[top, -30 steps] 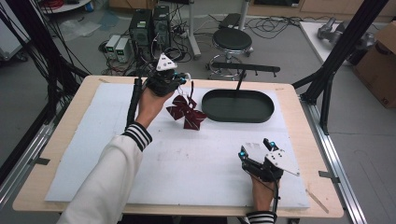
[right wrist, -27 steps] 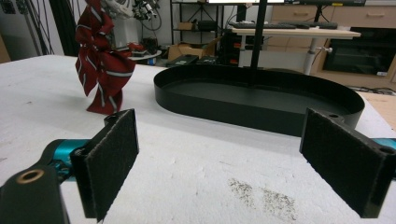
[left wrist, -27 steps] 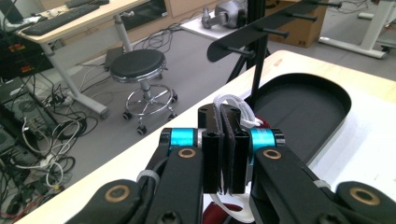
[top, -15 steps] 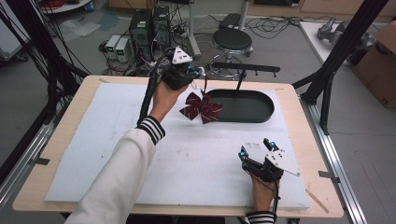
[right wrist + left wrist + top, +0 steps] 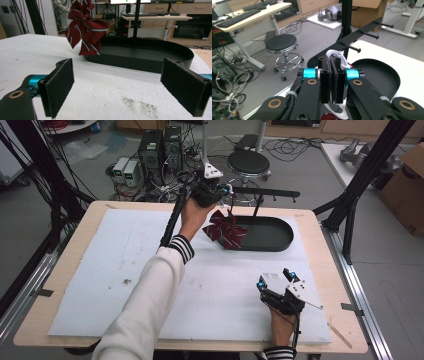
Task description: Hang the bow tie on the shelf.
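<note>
While clamped in the left tongs [image 5: 227,195], bow [image 5: 226,230] over the tray rim [image 5: 287,242]; right tongs [image 5: 276,281] agape.

Grey floor, black stool [image 5: 248,163], cables, 2 computer towers [image 5: 161,147].

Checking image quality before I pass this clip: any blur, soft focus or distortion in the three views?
High view: even light, slightly soft, the bow tie still readable. Left gripper view: the left hand-held gripper is sharp, shut on a white cord; the peg rack is sharp too. Right gripper view: the open right hand-held gripper spreads wide at the edges, and the oval tray is clear.
</note>
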The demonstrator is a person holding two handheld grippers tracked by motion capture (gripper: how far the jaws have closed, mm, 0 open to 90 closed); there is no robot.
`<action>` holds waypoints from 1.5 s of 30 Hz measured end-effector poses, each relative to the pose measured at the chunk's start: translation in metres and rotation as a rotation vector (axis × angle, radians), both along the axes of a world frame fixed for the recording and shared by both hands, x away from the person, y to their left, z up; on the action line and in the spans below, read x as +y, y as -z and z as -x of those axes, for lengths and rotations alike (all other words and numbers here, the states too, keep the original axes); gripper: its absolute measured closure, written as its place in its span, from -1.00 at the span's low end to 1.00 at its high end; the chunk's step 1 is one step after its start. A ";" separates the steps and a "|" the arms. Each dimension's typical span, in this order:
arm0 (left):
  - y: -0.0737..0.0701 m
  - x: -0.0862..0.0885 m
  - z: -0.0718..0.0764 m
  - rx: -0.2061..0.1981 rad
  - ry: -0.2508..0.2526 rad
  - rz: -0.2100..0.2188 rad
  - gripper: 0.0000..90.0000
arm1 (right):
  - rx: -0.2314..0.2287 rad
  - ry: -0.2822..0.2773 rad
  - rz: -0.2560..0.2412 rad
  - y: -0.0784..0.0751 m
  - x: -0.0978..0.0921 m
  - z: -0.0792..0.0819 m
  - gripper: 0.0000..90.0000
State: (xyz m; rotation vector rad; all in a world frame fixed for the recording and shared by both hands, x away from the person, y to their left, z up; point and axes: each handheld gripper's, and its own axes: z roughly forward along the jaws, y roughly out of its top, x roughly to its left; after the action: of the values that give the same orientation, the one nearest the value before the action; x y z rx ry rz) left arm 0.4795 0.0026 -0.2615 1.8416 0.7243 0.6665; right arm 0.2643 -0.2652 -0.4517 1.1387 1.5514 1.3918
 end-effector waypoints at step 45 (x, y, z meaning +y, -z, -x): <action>0.041 -0.002 -0.055 0.042 -0.053 0.118 0.85 | 0.008 0.010 -0.016 0.000 -0.001 0.000 -0.76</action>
State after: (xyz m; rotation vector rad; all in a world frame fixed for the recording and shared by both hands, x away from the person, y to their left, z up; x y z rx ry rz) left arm 0.5342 0.0004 -0.3025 1.7380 0.8261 0.6077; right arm 0.2645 -0.2665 -0.4517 1.1613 1.5414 1.3966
